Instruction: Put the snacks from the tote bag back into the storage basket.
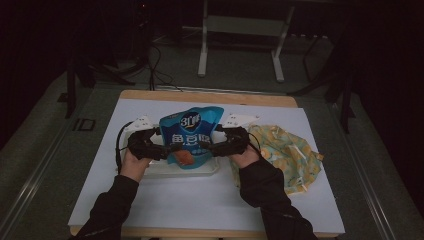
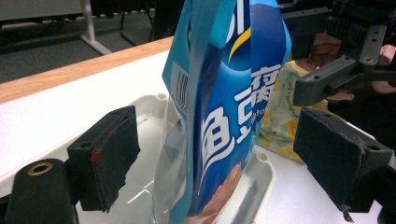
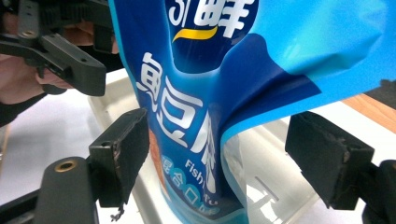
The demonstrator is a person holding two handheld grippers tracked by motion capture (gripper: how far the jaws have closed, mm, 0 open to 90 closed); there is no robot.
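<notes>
A blue snack pouch [image 1: 191, 134] with white lettering stands upright in a shallow white tray [image 1: 210, 170] at the middle of the table. My left gripper [image 1: 167, 150] reaches in from the pouch's left side and is open, its pads [image 2: 105, 154] wide on either side of the pouch [image 2: 224, 116]. From the right comes my right gripper [image 1: 205, 147], also open. In the right gripper view the pouch [image 3: 187, 116] sits between the pads, with the left pad [image 3: 123, 154] at its edge and the other well apart.
A yellow patterned cloth bag [image 1: 290, 152] lies crumpled to the right of the tray, close to the right hand. The white table top [image 1: 200, 200] has a wooden far edge [image 1: 210, 96]. A metal frame [image 1: 240, 30] stands on the floor beyond.
</notes>
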